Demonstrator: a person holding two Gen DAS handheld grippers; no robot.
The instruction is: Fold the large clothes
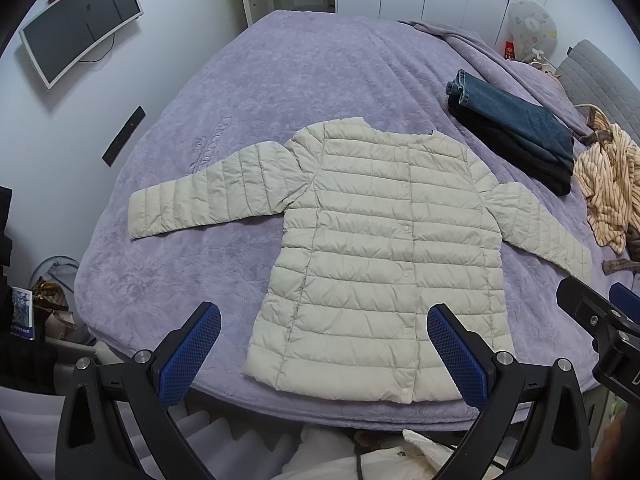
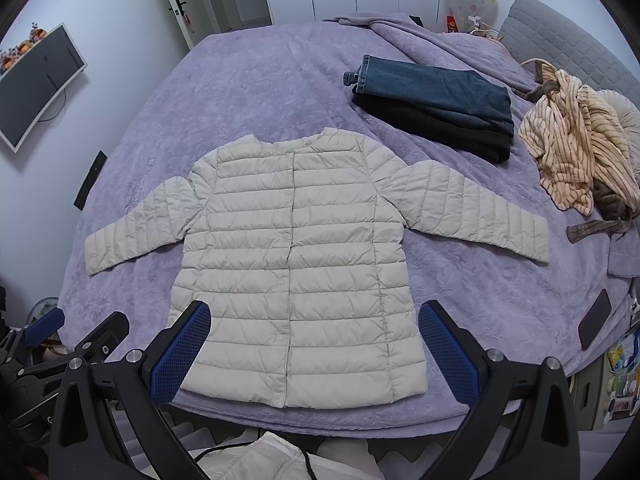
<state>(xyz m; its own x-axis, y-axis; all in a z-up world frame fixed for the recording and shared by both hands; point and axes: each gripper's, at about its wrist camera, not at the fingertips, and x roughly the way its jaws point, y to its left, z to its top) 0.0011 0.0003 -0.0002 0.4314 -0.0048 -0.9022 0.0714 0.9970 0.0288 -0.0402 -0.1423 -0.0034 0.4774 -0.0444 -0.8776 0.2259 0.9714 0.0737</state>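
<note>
One cream quilted jacket [image 2: 296,256] lies flat, front up, sleeves spread, on the purple bedspread [image 1: 280,80], which shows embossed lettering (partly readable, "LANCOON") just beside one sleeve. Beyond the jacket: one folded jeans stack [image 2: 436,100], one striped garment [image 2: 576,140]. Left gripper [image 1: 324,356] and right gripper [image 2: 314,352] gape wide, empty, above the jacket's hem.
</note>
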